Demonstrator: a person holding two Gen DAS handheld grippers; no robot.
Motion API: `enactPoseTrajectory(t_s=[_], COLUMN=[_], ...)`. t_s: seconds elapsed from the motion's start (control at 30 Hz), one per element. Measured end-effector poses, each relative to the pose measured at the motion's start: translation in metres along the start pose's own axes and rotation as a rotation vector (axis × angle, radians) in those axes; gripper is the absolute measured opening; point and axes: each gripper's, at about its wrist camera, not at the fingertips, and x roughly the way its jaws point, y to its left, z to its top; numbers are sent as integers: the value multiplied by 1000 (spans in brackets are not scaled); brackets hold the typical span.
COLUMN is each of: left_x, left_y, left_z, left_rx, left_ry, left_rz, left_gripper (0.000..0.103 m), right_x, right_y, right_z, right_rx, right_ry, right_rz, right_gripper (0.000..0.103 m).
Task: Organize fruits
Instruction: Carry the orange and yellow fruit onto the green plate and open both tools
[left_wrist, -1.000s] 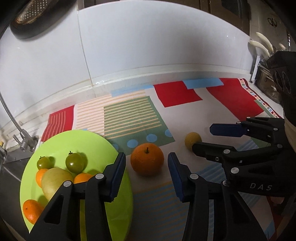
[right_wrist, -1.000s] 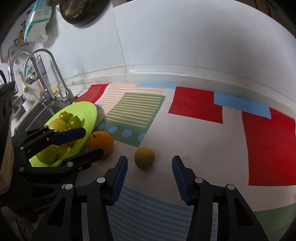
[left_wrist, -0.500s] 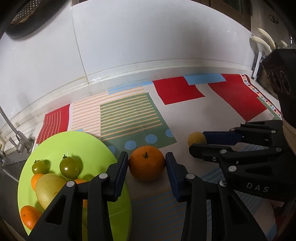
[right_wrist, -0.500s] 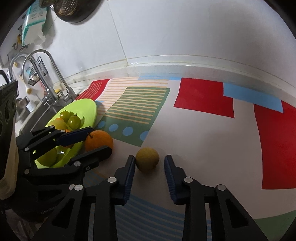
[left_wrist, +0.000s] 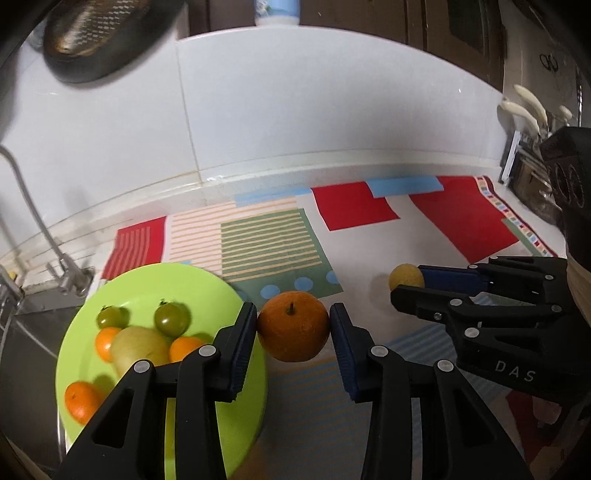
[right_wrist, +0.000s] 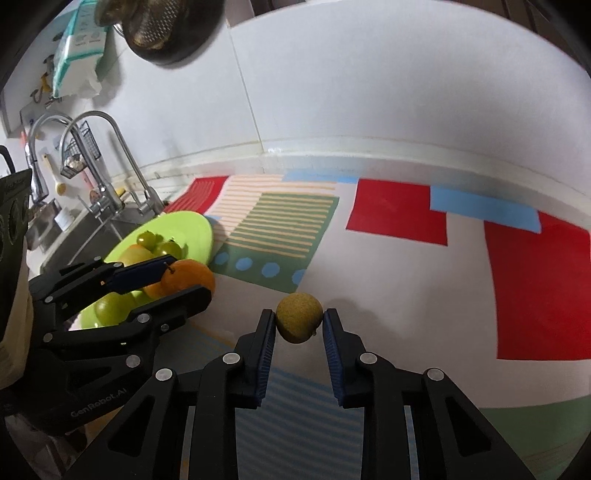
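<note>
My left gripper (left_wrist: 293, 328) is shut on an orange (left_wrist: 293, 326) with a small stem, held a little above the patterned mat, just right of the lime green plate (left_wrist: 207, 291). On that plate lie two green tomatoes (left_wrist: 172, 318), a pale yellow-green fruit (left_wrist: 138, 347) and small oranges (left_wrist: 79, 400). My right gripper (right_wrist: 299, 325) is shut on a small yellow-brown round fruit (right_wrist: 298, 321), also lifted off the mat. The left wrist view shows that gripper (left_wrist: 410, 286) at the right with the small fruit (left_wrist: 404, 276) at its tips. In the right wrist view the left gripper (right_wrist: 184, 278) holds the orange (right_wrist: 188, 281) beside the plate (right_wrist: 195, 232).
A patterned mat (left_wrist: 354, 210) with red, blue and green patches covers the counter up to the white tiled wall. A sink with taps (right_wrist: 107, 184) lies left of the plate. A strainer (left_wrist: 92, 33) hangs on the wall; utensils (left_wrist: 524, 107) stand at the far right.
Both grippers closed from open: the left onto the orange, the right onto the small yellow-brown fruit. Both fruits then rose slightly off the mat.
</note>
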Motion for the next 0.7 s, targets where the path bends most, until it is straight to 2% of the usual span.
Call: enactPoseTrajectory(t_s=[0.7], left_x=[-100], left_y=[14], left_z=[-26], left_rx=[-78], left_ry=[-115], left_rz=[74], left_gripper=[40], right_x=[-78], right_y=[60], right_z=[-11], right_rx=[-60], right_ry=[-132], right_rz=[10], right_gripper=[28])
